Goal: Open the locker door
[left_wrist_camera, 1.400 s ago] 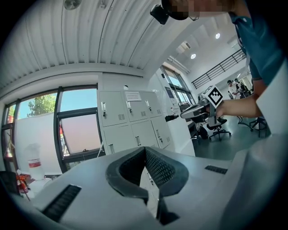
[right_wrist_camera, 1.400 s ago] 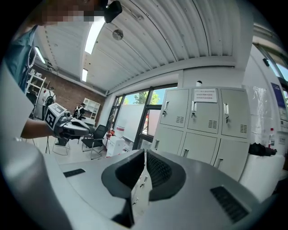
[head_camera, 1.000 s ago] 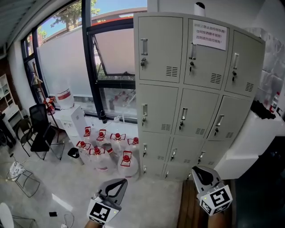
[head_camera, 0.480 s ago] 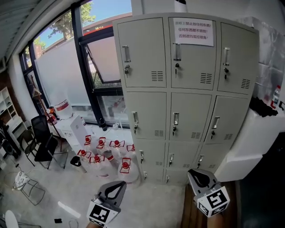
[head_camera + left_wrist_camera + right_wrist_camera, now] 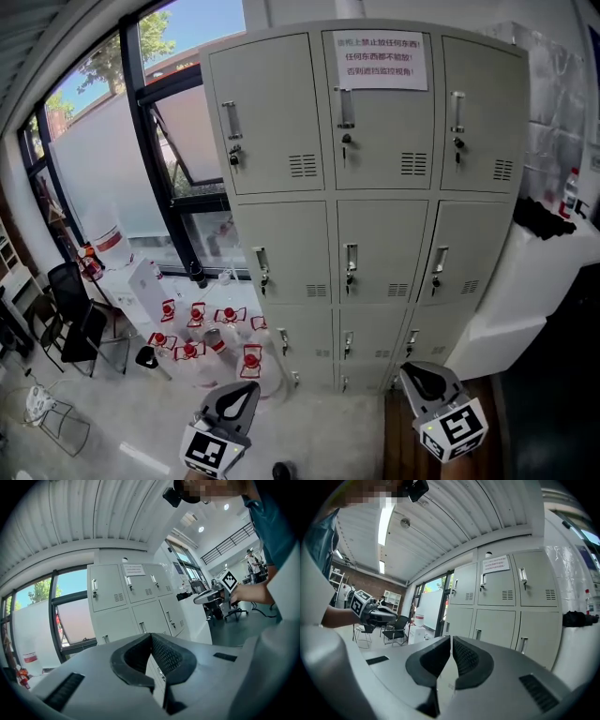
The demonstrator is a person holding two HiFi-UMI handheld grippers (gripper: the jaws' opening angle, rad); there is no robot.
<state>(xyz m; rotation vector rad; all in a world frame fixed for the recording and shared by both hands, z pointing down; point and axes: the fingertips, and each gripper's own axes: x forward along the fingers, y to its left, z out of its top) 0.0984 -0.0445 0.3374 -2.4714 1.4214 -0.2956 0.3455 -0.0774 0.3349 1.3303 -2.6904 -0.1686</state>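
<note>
A grey bank of lockers (image 5: 366, 197) stands ahead, three columns wide, with every door closed. The top middle door (image 5: 378, 108) carries a white notice with red print. Each door has a vertical handle (image 5: 346, 109) and a lock. My left gripper (image 5: 251, 387) is low at the bottom left, shut and holding nothing, well short of the lockers. At the bottom right, my right gripper (image 5: 411, 373) is also shut and empty, below the lowest doors. The lockers (image 5: 131, 597) show beyond the shut left gripper (image 5: 151, 635). The lockers (image 5: 506, 602) also stand past the shut right gripper (image 5: 451, 638).
Several water jugs with red caps (image 5: 202, 342) crowd the floor left of the lockers, under a large window (image 5: 112, 159). A black chair (image 5: 75, 314) stands at the far left. A white counter (image 5: 534, 291) adjoins the lockers' right side, with a black object (image 5: 544, 217) on it.
The lockers have slid left in the head view and now fill its middle, looking closer. Both grippers stay low and shut.
</note>
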